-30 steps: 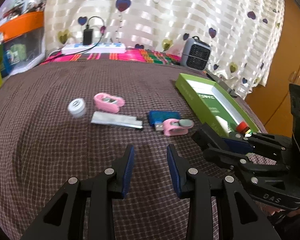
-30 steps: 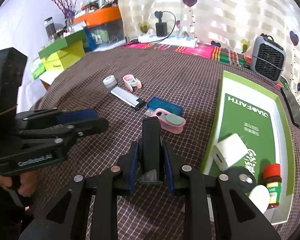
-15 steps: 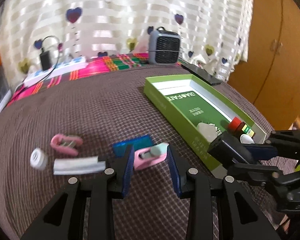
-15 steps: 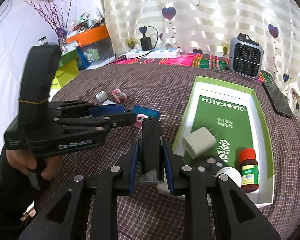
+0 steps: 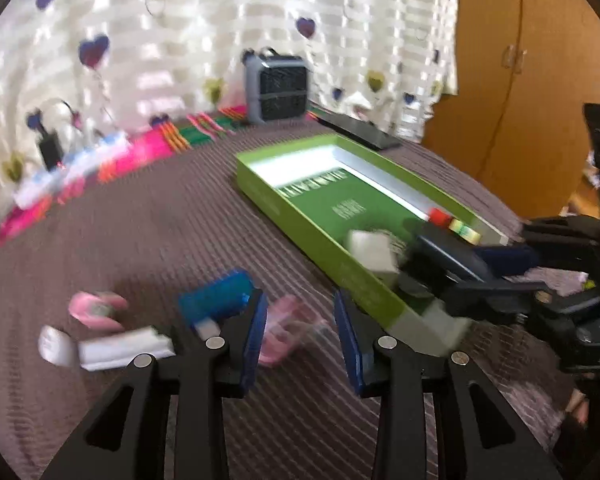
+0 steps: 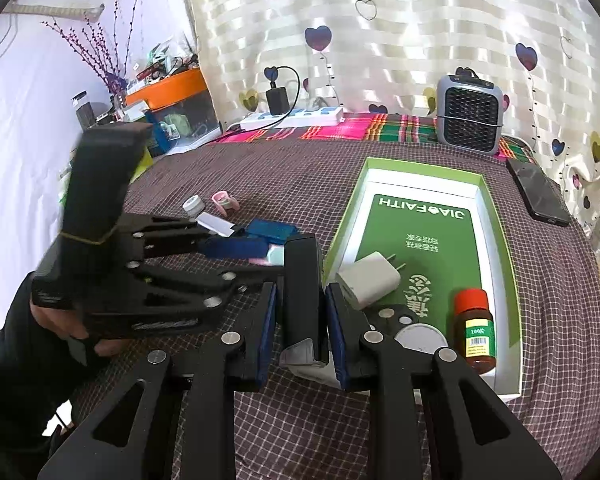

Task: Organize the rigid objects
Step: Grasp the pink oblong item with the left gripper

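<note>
My right gripper (image 6: 300, 320) is shut on a black rectangular block (image 6: 302, 280), held upright beside the near left edge of the green box (image 6: 496, 240). The box holds a white charger (image 6: 368, 284), a red-capped bottle (image 6: 474, 328) and a round lid (image 6: 420, 338). My left gripper (image 5: 300, 332) is open around a pink clip (image 5: 284, 332) on the cloth. Beside it lie a blue USB device (image 5: 216, 300), a silver bar (image 5: 120, 350), another pink clip (image 5: 96, 310) and a small white jar (image 6: 192, 204).
A grey mini heater (image 6: 470, 114), a power strip (image 6: 292, 118) and a black phone (image 6: 538, 192) sit at the far and right edges of the brown checked cloth (image 6: 292, 172). Storage boxes (image 6: 168, 100) stand at the left.
My left gripper moved forward and right until the pink clip sits between its open fingers. My right gripper carried the black block closer to the green box's near edge.
</note>
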